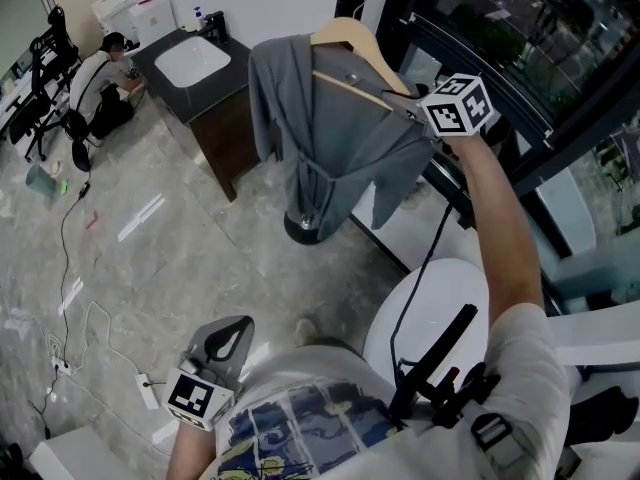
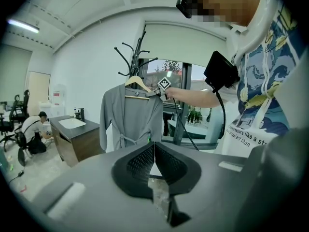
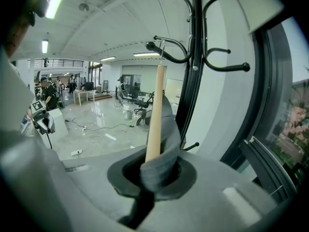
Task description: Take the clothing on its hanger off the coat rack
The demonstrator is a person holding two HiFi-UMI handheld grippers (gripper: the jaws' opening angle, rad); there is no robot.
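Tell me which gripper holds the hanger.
The right gripper, shut on the wooden hanger where cloth covers it; the left gripper is shut, empty.

The head view looks steeply down onto the grey robe (image 1: pixel 330 138). The left gripper view faces that robe from far back — the right gripper view sits right against its hanger (image 3: pixel 155 115), looking up the coat rack (image 3: pixel 195 57).

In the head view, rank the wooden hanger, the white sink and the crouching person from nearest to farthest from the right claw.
1. Wooden hanger: gripped in the right claw, together with a fold of the grey robe.
2. White sink: upper left, set in the dark cabinet beyond the robe.
3. Crouching person: far upper left, past the cabinet.
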